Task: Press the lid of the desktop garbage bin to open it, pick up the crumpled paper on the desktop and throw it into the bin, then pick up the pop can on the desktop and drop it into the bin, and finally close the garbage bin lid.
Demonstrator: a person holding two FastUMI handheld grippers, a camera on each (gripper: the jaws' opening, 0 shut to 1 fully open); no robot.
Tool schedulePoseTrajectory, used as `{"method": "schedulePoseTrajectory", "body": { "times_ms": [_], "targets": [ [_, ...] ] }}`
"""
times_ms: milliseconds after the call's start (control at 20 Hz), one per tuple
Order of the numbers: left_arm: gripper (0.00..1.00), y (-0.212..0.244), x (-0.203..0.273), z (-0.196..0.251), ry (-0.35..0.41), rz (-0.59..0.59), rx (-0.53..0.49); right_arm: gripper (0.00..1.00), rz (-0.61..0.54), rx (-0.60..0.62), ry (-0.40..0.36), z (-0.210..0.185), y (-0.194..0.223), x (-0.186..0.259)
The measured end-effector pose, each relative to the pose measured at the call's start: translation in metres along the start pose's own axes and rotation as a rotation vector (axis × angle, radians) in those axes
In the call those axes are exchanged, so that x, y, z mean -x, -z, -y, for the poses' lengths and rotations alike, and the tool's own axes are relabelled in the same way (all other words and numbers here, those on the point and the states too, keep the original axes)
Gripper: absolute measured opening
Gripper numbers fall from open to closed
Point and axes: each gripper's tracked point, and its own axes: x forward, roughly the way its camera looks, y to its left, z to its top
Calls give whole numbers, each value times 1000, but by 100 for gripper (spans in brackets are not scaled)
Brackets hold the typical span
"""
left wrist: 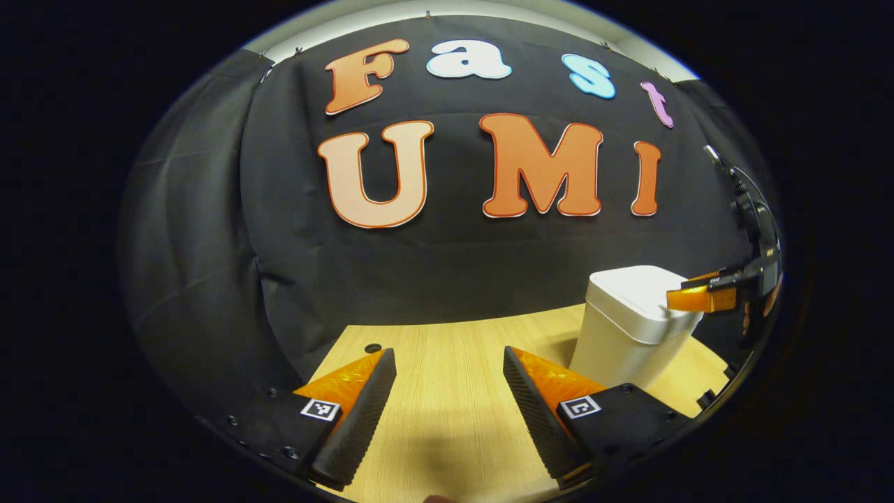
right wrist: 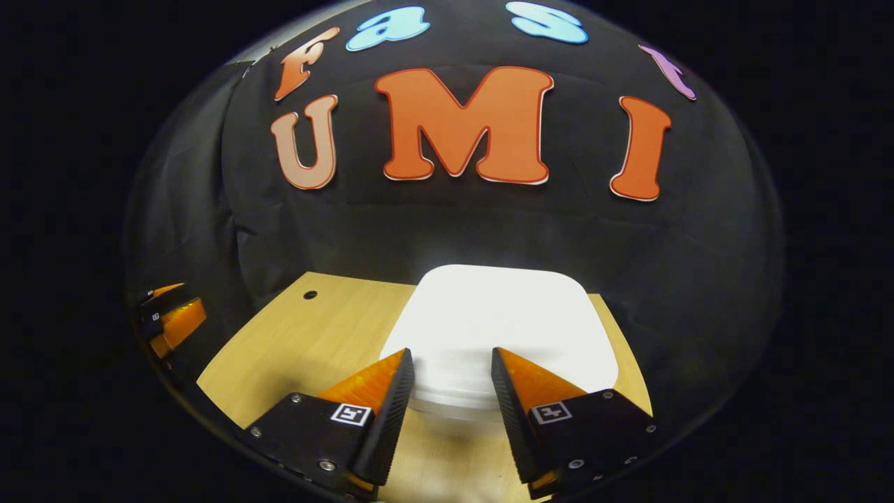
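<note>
The white desktop bin stands on the wooden table with its lid down. My right gripper hovers open just over the lid's near edge, nothing between its fingers. In the left gripper view the right gripper reaches in from the right, its tip at the lid's top. My left gripper is open over bare table, left of the bin and apart from it. In the right gripper view the left gripper shows small at the far left.
The black cloth wall hangs close behind the table's back edge. A small round hole sits in the tabletop near the back left corner. Bare wood lies between my left gripper and the bin.
</note>
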Motion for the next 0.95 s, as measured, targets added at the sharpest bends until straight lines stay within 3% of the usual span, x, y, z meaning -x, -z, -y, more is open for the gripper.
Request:
{"method": "schedulePoseTrajectory", "body": {
  "times_ms": [300,400,550,850,950],
  "targets": [
    [98,-35,6,-14,-40,90,0,68,159,50,-16,-30,-24,6],
    [98,-39,8,-14,-48,120,2,75,172,40,-40,-43,-24,6],
    [98,-50,13,-14,-53,177,13,94,207,5,-65,-55,-27,10],
    [100,-60,19,-10,-43,259,32,97,277,49,-58,-74,-30,16],
    [96,-60,22,-9,-45,273,20,97,284,67,-66,-82,-29,18]
  ]
}}
